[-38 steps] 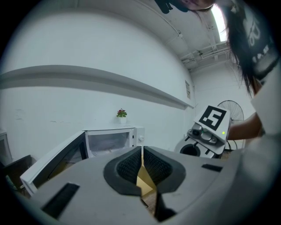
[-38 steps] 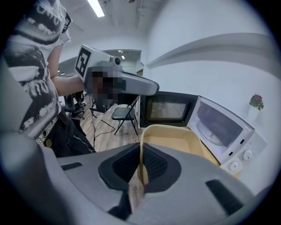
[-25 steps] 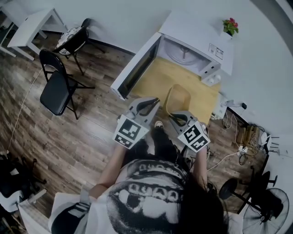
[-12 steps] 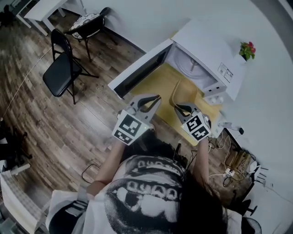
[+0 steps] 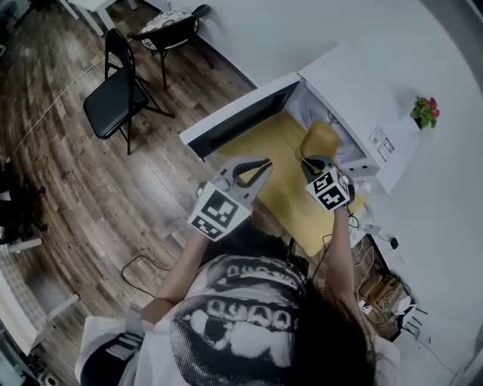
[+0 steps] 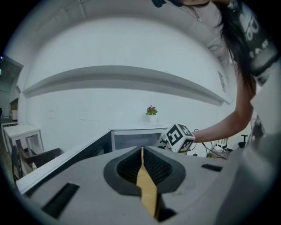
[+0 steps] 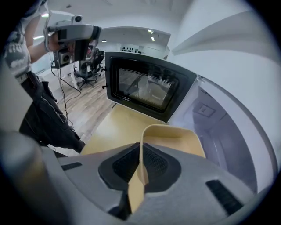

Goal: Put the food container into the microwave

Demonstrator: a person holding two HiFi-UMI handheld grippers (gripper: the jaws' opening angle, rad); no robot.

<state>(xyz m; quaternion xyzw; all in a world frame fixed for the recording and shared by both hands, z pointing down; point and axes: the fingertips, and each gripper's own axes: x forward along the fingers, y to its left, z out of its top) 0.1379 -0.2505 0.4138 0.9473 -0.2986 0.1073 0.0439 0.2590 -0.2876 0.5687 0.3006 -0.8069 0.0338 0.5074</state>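
Observation:
The food container [image 5: 320, 139] is a tan, shallow tub, and my right gripper [image 5: 315, 160] is shut on its near rim. It hangs at the mouth of the white microwave [image 5: 361, 94], whose door [image 5: 240, 121] stands swung open to the left. In the right gripper view the container [image 7: 175, 138] reaches out from the jaws [image 7: 141, 151] toward the lit cavity [image 7: 221, 132], with the door [image 7: 147, 88] on its left. My left gripper [image 5: 263, 164] hovers over the yellow table [image 5: 275, 143], shut and holding nothing. The left gripper [image 6: 141, 151] looks toward the microwave [image 6: 131, 139].
A black folding chair [image 5: 113, 94] and a second chair [image 5: 172, 22] stand on the wooden floor to the left. A small potted plant [image 5: 425, 111] sits beyond the microwave. Cables and plugs [image 5: 381, 283] lie on the floor right of the table.
My right gripper has carried the container forward from over the table to the microwave's opening. The left gripper has stayed roughly where it was.

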